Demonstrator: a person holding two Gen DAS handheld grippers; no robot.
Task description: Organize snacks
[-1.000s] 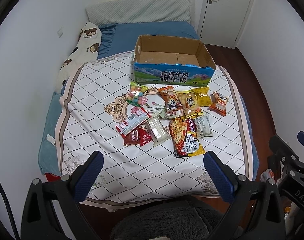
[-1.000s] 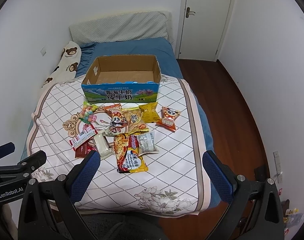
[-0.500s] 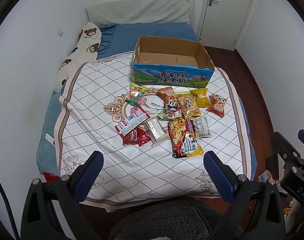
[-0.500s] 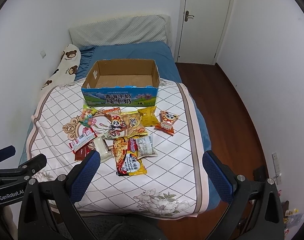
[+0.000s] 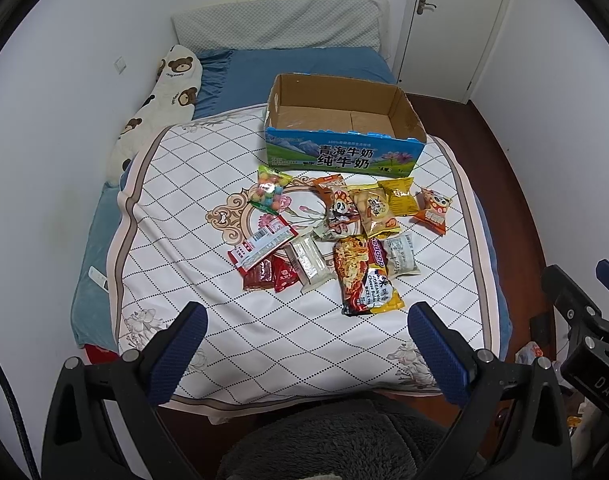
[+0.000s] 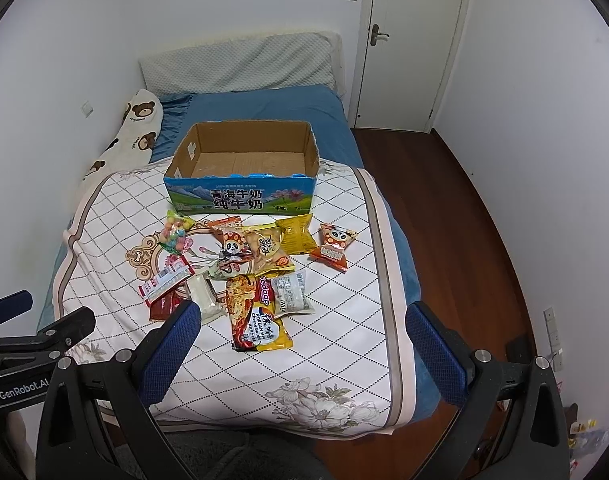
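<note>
Several snack packets lie in a loose pile on a white quilted blanket [image 5: 184, 200] on the bed: a large noodle packet [image 5: 364, 276] [image 6: 258, 314], a candy bag [image 5: 270, 194] [image 6: 176, 234], a panda packet [image 5: 434, 210] [image 6: 334, 246], a yellow packet [image 5: 398, 198] and red sachets [image 5: 270, 274]. An empty open cardboard milk box [image 5: 340, 156] [image 6: 240, 196] stands behind them. My left gripper [image 5: 304, 344] and right gripper [image 6: 304, 340] are both open and empty, held high above the blanket's near edge.
A bear-print pillow [image 5: 160, 100] lies along the left wall and a grey pillow [image 5: 280, 24] at the head. A white door [image 6: 412, 44] and wooden floor [image 6: 464, 220] are on the right. A grey fuzzy seat [image 5: 336, 440] sits below the grippers.
Both grippers have drawn back and risen slightly, so the bed and snacks look a little smaller and farther. Nothing on the bed moved.
</note>
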